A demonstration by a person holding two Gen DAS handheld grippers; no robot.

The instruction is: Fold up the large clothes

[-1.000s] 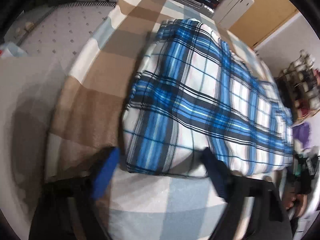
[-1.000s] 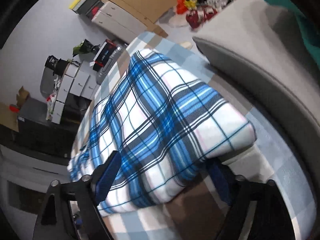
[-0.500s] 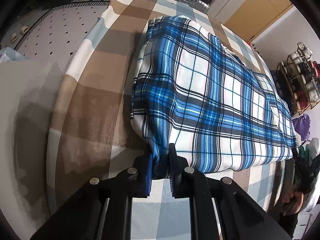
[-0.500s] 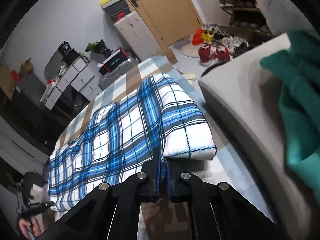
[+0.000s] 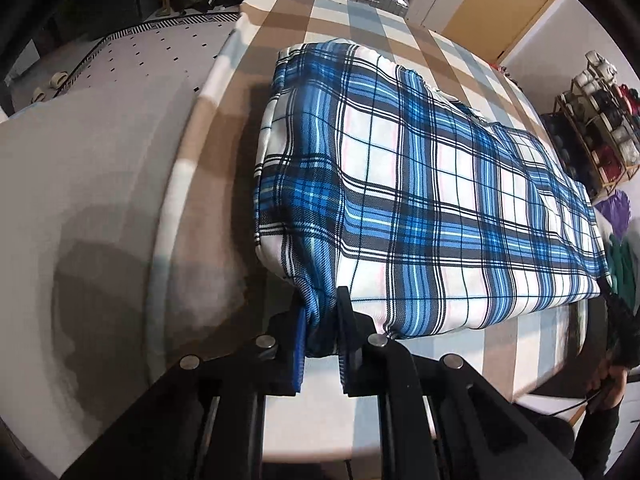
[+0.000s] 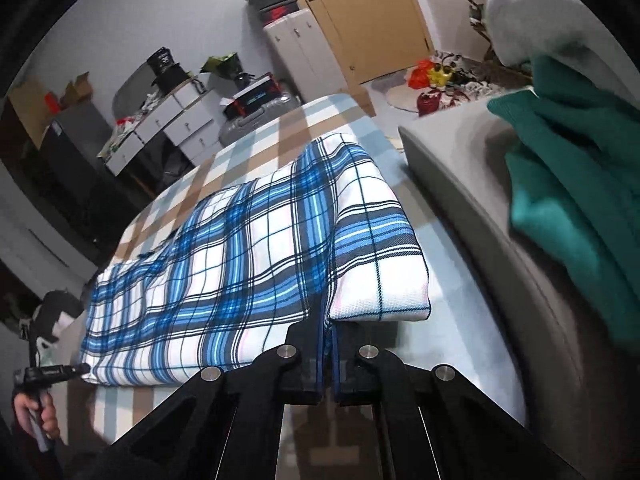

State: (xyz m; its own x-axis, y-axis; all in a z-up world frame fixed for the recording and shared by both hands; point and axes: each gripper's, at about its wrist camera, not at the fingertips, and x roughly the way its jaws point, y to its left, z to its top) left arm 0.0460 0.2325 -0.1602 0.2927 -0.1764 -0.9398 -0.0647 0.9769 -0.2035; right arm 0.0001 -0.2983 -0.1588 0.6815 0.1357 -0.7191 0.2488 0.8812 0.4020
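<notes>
Blue plaid garment spread along the checkered bed — near corners pinched, one by left gripper, one by right gripper, both clamped on cloth.

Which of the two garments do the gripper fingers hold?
The blue plaid garment on the bed; the teal garment lies untouched on the grey cushion.

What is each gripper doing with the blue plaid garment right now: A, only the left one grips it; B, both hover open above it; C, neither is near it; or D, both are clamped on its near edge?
D: the left gripper pinches a bunched corner of the blue plaid garment, and the right gripper has its jaws shut on the near edge.
</notes>
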